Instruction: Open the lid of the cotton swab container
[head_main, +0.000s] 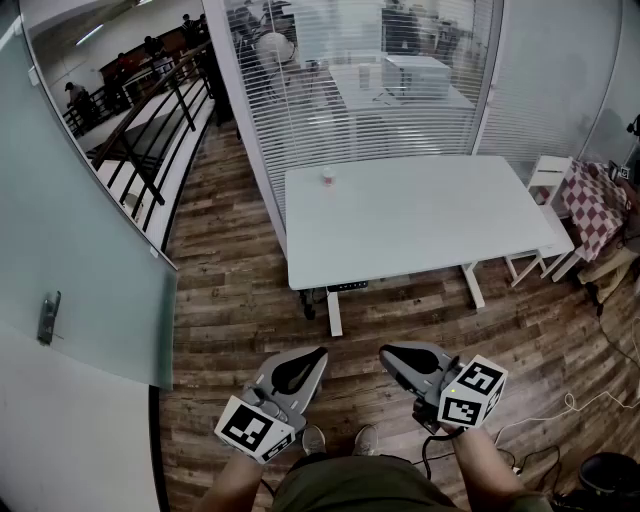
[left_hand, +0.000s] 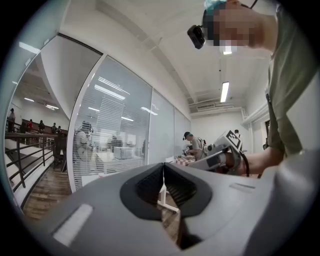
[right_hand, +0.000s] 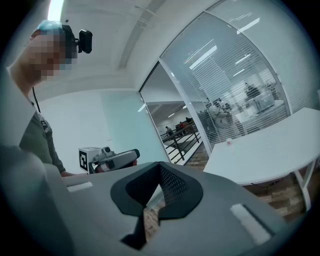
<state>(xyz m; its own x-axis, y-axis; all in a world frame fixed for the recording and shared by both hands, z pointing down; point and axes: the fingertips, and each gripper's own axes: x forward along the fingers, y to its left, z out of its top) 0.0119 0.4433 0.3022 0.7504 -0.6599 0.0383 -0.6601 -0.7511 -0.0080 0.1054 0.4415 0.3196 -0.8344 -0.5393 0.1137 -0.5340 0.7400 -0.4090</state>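
Note:
The cotton swab container (head_main: 328, 177) is a small white pot with a reddish top, standing near the far left edge of the white table (head_main: 430, 215); it also shows as a tiny pot (right_hand: 229, 142) in the right gripper view. My left gripper (head_main: 318, 352) and right gripper (head_main: 385, 352) are held low in front of the person, over the wooden floor, well short of the table. Both are shut with nothing between the jaws. In the left gripper view the right gripper (left_hand: 192, 161) shows at the right, held by a hand.
A glass wall with blinds (head_main: 350, 70) stands behind the table. A frosted glass panel (head_main: 70, 260) runs along the left, with a railing (head_main: 150, 120) beyond. A white stool (head_main: 545, 195) and checked cloth (head_main: 595, 210) are right of the table. Cables (head_main: 560, 410) lie on the floor.

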